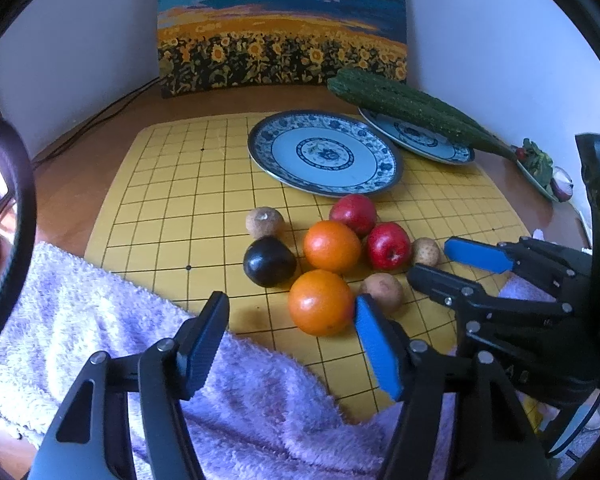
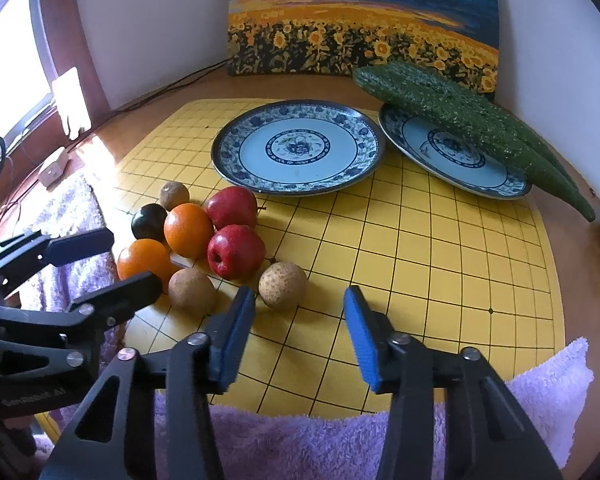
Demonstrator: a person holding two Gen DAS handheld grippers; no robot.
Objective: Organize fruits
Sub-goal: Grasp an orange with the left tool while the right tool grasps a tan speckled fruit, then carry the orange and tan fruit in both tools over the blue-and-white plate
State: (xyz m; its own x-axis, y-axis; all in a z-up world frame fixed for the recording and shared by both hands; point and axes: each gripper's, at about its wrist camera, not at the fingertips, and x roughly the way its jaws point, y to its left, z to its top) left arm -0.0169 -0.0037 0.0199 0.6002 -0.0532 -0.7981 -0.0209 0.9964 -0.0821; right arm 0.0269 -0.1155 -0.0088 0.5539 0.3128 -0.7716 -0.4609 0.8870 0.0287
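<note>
Both hand-held grippers hovered over the near edge of a yellow grid mat (image 2: 420,248) on the table, jaws parted and gripping nothing. Between the blue pads of the left hand-held gripper (image 1: 292,332) sat the nearer orange (image 1: 321,302), not visibly pressed; the right hand-held gripper (image 2: 300,320) stood over bare mat, a brown fruit (image 2: 283,285) just beyond its left finger at 11 o'clock. Clustered on the mat were a second orange (image 1: 332,246), two red apples (image 1: 388,246), a dark plum (image 1: 269,261) and more small brown fruits (species unclear). At 12 o'clock lay an empty blue-patterned plate (image 2: 298,146); at 2 o'clock a second plate (image 2: 452,152) carried long green gourds (image 2: 472,124). A lilac towel (image 1: 100,320) draped the near edge; a sunflower painting (image 1: 282,28) leaned on the wall.
</note>
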